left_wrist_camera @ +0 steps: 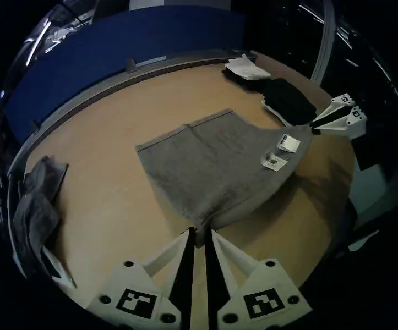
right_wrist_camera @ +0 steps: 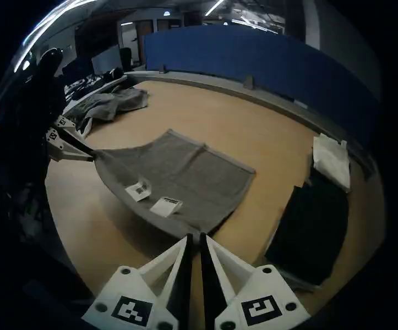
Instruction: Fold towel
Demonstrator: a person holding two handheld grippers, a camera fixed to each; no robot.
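At left tool [left_wrist_camera: 200, 232], right tool [right_wrist_camera: 195, 237]: towel [left_wrist_camera: 215, 165] apparently pinched.

The left gripper view looks from just behind the left gripper [left_wrist_camera: 200, 231], low and close over one lifted corner of the gray towel [left_wrist_camera: 210, 165]. It faces across the towel toward the blue partition [left_wrist_camera: 116, 49] beyond it. The right gripper view sits just behind the right gripper [right_wrist_camera: 194, 236] at the towel's neighbouring corner, equally close, and also faces that partition. Both views share the towel, the wooden table [left_wrist_camera: 105, 181] around it, the partition, and the opposite gripper at the towel's side.
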